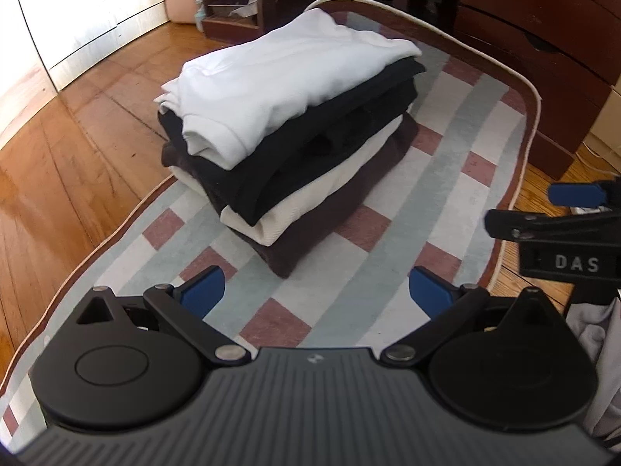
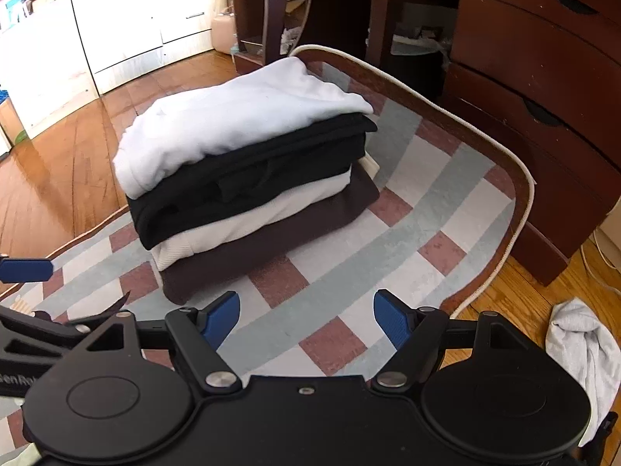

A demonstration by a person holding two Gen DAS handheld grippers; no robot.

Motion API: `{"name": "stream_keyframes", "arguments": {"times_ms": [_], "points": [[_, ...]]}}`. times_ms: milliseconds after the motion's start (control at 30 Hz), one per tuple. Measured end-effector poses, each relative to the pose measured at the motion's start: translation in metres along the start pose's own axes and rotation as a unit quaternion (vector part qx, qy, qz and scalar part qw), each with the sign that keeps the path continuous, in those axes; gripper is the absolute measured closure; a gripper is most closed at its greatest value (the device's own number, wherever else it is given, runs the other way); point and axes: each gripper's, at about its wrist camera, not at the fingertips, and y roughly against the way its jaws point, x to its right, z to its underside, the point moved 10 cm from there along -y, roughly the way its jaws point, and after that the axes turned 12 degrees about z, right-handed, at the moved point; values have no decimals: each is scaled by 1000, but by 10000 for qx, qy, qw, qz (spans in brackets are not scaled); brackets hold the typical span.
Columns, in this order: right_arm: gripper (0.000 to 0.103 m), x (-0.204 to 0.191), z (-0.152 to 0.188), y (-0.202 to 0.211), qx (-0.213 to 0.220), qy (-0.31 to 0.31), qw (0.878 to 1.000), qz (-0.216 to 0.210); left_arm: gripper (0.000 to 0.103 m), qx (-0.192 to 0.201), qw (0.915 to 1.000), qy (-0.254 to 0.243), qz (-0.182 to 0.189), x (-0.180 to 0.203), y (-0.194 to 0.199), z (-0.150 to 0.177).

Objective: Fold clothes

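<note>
The stack of four folded garments, white over black, cream and brown (image 2: 248, 178), rests on the checked rug (image 2: 427, 209). A crumpled grey cloth (image 2: 582, 341) lies on the wooden floor at four o'clock of the right gripper (image 2: 306, 320), nearer it than the left gripper (image 1: 316, 291). Both grippers gape empty.

The left tool (image 1: 316, 293) points down with its blue fingers wide apart and holds nothing. The right tool (image 2: 306, 320) sits just beside it, also wide and empty.

- Left gripper (image 1: 316, 291): black linkage arms, blue fingers (image 1: 203, 291), silver pivot screws, ribbed grey body.
- Right gripper (image 2: 306, 318): same build, white "DAS" lettering.
</note>
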Motion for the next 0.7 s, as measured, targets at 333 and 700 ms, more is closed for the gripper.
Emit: {"name": "stream_keyframes", "arguments": {"times_ms": [333, 700], "points": [[23, -2, 1, -1, 44, 61, 9999, 96, 0, 65, 9998, -104, -140, -4, 0, -1], [23, -3, 4, 0, 46, 118, 9999, 87, 0, 99, 9994, -278, -187, 0, 3, -1]]}}
